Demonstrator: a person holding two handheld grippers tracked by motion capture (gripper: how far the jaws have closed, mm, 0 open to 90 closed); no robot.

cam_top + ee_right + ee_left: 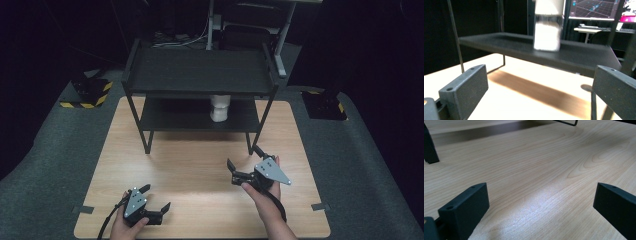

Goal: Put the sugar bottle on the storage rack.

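While both hands rest over the near half of the wooden surface (200, 165), each hand-held gripper is spread wide with nothing between its jaws. Left hand-held gripper (157, 198): near the front-left edge, jaws far apart, only bare wood grain between them in the left gripper view; whether it touches the surface I cannot tell. Right hand-held gripper (244, 160): farther forward on the right, jaws likewise released, aimed at the black two-tier shelf (200, 70) standing at the back of the surface. White container (220, 107): upright on the lower tier of the shelf, right of centre, well apart from both grippers. Right gripper view shows it blurred, ahead and above the gap between the jaws.
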